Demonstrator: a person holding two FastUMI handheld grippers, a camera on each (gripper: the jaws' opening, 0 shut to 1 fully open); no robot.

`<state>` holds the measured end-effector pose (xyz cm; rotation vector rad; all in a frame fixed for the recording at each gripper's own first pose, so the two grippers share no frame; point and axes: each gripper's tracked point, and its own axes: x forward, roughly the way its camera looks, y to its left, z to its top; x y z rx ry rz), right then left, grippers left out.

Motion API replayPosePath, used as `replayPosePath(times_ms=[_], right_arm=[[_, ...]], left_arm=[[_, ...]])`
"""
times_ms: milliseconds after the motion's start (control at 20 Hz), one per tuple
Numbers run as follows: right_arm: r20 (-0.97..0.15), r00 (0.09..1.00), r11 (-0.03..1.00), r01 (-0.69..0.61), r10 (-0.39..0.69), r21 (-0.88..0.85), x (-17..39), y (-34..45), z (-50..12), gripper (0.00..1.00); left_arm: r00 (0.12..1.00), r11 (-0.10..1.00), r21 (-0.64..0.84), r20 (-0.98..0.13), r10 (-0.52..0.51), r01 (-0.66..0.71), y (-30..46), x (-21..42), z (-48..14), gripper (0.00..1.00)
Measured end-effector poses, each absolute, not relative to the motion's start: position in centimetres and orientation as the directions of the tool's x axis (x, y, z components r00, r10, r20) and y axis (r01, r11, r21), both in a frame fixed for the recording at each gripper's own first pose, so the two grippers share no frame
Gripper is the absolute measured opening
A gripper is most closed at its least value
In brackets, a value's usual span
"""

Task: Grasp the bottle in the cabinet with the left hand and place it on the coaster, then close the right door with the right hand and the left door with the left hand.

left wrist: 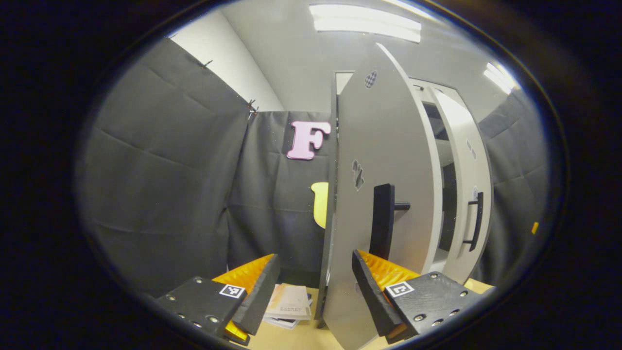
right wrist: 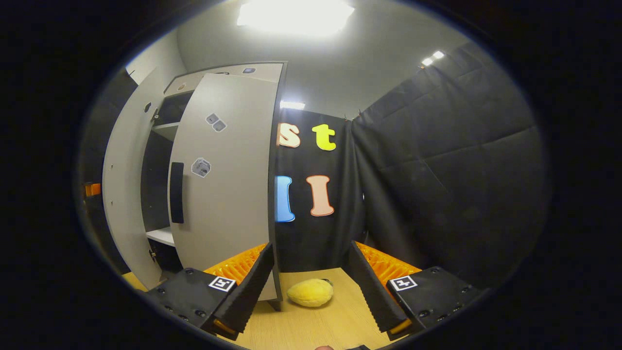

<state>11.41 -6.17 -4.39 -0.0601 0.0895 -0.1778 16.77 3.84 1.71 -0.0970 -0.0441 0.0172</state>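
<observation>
Left gripper (left wrist: pixel 316 287) spread wide, holding nothing, fingers straddling the free edge of the left cabinet door (left wrist: pixel 384 194); that edge passes between the fingers, contact with either one impossible to tell. Door standing ajar, its black bar handle (left wrist: pixel 382 221) just beyond the right finger. Farther right, the right cabinet door (left wrist: pixel 466 194), also open, with a slimmer black handle (left wrist: pixel 476 221); a narrow dark gap between the two doors. Open room to the left of the door edge, back to the booth wall (left wrist: pixel 170 184). Small stack of books (left wrist: pixel 290 304) on the wooden tabletop (left wrist: pixel 286 338), near the left finger.

Right gripper (right wrist: pixel 308 287) likewise wide open and empty, low over the wooden table (right wrist: pixel 320 321). Right door's outer edge just beside the left finger, touching or not unclear. Shelves (right wrist: pixel 163 129) visible through the gap. Yellow plush toy (right wrist: pixel 310 292) lying between the fingers, farther off, clear table around it. Bottle and coaster: cannot tell where.
</observation>
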Motion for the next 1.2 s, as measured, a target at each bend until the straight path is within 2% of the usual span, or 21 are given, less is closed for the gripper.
replayPosePath(times_ms=[250, 300, 350, 650, 700, 800, 850, 900, 950, 1100, 1150, 1200], right_arm=[[-0.086, 0.976, 0.978, 0.196, -0.201, -0.069, 10.3, -8.5, -4.3, 0.99], [-0.084, 0.975, 0.977, 0.201, -0.206, -0.064, 10.3, -8.9, -4.2, 0.99], [-0.082, 0.974, 0.976, 0.208, -0.212, -0.060, 10.0, -9.3, -4.0, 0.99], [-0.083, 0.967, 0.970, 0.237, -0.241, -0.055, 8.5, -11.5, -3.9, 0.96], [-0.085, 0.967, 0.970, 0.237, -0.241, -0.055, 8.4, -11.5, -4.0, 0.99], [-0.087, 0.967, 0.970, 0.235, -0.239, -0.056, 8.3, -11.8, -4.0, 0.99], [-0.090, 0.968, 0.971, 0.231, -0.236, -0.056, 8.3, -11.9, -4.1, 0.99], [-0.094, 0.969, 0.973, 0.225, -0.229, -0.054, 8.2, -11.9, -4.3, 0.99], [-0.098, 0.971, 0.975, 0.216, -0.220, -0.049, 8.4, -11.8, -4.4, 0.99], [-0.104, 0.978, 0.984, 0.178, -0.179, -0.027, 8.5, -11.2, -4.5, 0.99], [-0.105, 0.982, 0.988, 0.156, -0.157, -0.016, 8.7, -10.7, -4.5, 0.96], [-0.107, 0.985, 0.991, 0.132, -0.132, -0.005, 8.8, -10.3, -4.6, 0.99]], left_arm=[[0.998, 0.995, -0.095, 0.050, -0.023, 0.028, 0.7, 17.7, 1.8, 0.95], [0.998, 0.995, -0.089, 0.052, -0.030, 0.034, 0.2, 18.0, 1.8, 0.88], [0.998, 0.996, -0.080, 0.055, -0.037, 0.042, -0.8, 18.4, 2.1, 0.95], [0.993, 0.993, -0.052, 0.070, -0.099, 0.103, -6.3, 21.0, 1.7, 0.95], [0.993, 0.993, -0.046, 0.063, -0.105, 0.108, -7.0, 21.3, 1.3, 0.95], [0.995, 0.996, -0.021, 0.054, -0.084, 0.085, -6.9, 21.3, 1.1, 0.94], [0.995, 0.997, -0.011, 0.054, -0.080, 0.080, -6.9, 21.2, 1.1, 0.95], [0.995, 0.997, -0.010, 0.050, -0.081, 0.082, -6.9, 21.0, 1.0, 0.88], [0.996, 0.996, -0.013, 0.045, -0.083, 0.084, -7.1, 21.0, 0.9, 0.95], [0.996, 0.998, 0.004, 0.054, -0.065, 0.065, -6.8, 20.5, 1.3, 0.95], [0.996, 0.998, 0.016, 0.061, -0.059, 0.058, -6.9, 20.3, 1.5, 0.94], [0.996, 0.998, 0.028, 0.067, -0.050, 0.049, -6.7, 20.0, 1.8, 0.94]])
